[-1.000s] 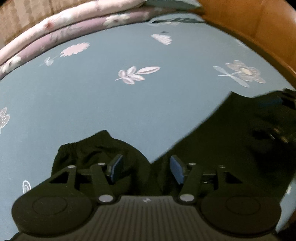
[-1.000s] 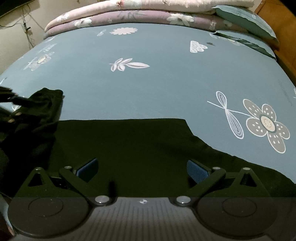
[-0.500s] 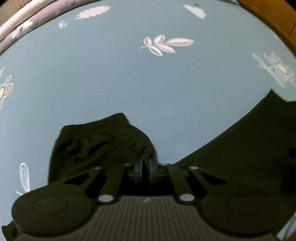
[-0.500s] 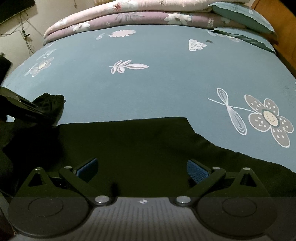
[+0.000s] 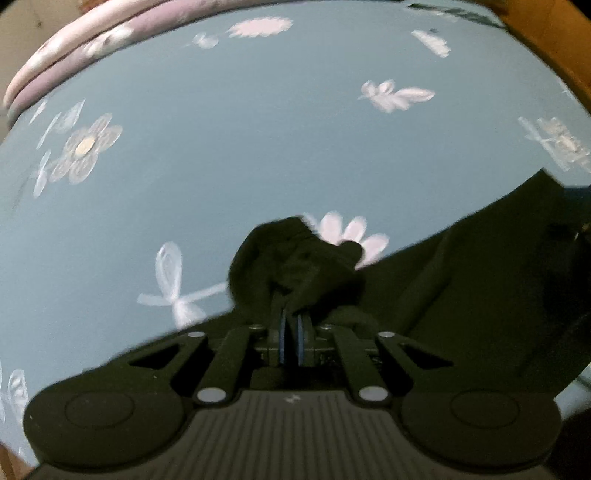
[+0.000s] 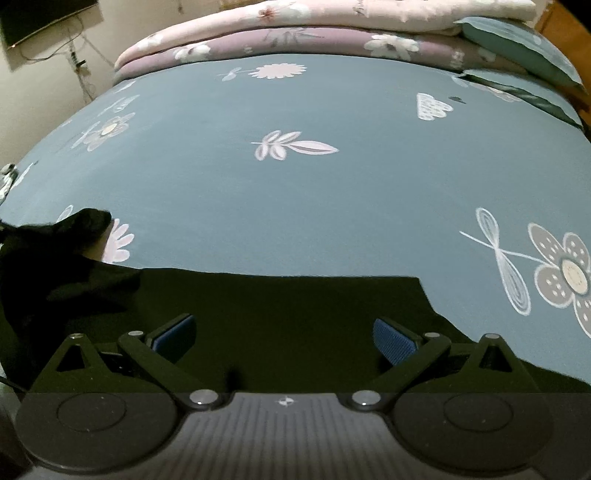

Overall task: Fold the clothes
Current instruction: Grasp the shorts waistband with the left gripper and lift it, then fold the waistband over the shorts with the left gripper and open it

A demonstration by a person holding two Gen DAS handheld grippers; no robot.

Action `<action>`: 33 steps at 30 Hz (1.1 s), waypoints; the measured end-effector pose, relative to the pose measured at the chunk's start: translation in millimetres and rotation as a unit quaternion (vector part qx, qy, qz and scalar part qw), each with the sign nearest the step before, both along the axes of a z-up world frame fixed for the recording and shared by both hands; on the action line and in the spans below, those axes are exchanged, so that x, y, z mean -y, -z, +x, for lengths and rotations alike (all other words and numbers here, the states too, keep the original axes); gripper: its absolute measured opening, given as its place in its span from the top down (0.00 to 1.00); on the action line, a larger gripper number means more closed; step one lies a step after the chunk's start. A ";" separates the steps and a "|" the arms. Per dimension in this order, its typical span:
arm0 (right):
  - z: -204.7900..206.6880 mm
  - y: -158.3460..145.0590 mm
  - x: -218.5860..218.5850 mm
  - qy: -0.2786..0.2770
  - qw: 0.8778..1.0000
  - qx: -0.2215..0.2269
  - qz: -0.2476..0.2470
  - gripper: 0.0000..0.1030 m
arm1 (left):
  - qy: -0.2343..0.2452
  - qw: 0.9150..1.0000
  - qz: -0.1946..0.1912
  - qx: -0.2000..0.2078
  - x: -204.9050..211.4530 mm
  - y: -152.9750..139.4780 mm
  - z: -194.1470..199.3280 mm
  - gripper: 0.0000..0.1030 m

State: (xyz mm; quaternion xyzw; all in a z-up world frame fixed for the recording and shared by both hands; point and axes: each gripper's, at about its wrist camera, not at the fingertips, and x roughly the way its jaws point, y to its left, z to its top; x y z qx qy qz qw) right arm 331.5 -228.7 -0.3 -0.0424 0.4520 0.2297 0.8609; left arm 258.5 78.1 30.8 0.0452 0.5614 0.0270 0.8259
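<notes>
On the bed (image 6: 295,192), the left gripper (image 5: 291,328) has just clamped onto the black garment's (image 6: 280,314) cuffed end and lifted it, so a fold looks underway. The right gripper (image 6: 284,332) hovers wide open, empty, over the flat cloth.

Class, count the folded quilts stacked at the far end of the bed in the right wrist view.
2. The pale pink quilt lies on top; the mauve quilt lies directly beneath it, against the blue sheet. Others may be hidden behind.
</notes>
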 end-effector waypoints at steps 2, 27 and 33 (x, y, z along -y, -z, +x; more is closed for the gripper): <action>-0.4 -0.6 -6.7 -0.009 1.000 0.000 -0.002 0.00 | -0.012 1.000 0.005 -0.011 -10.3 4.7 -9.8 0.96; -24.5 26.1 -98.2 -0.172 0.981 -0.009 -0.085 0.00 | -0.104 0.993 -0.006 -0.059 -71.4 49.6 -92.1 0.78; -30.2 45.3 -108.1 -0.182 0.978 -0.029 -0.102 0.00 | -0.046 0.999 -0.026 -0.006 -54.7 14.9 -99.6 0.52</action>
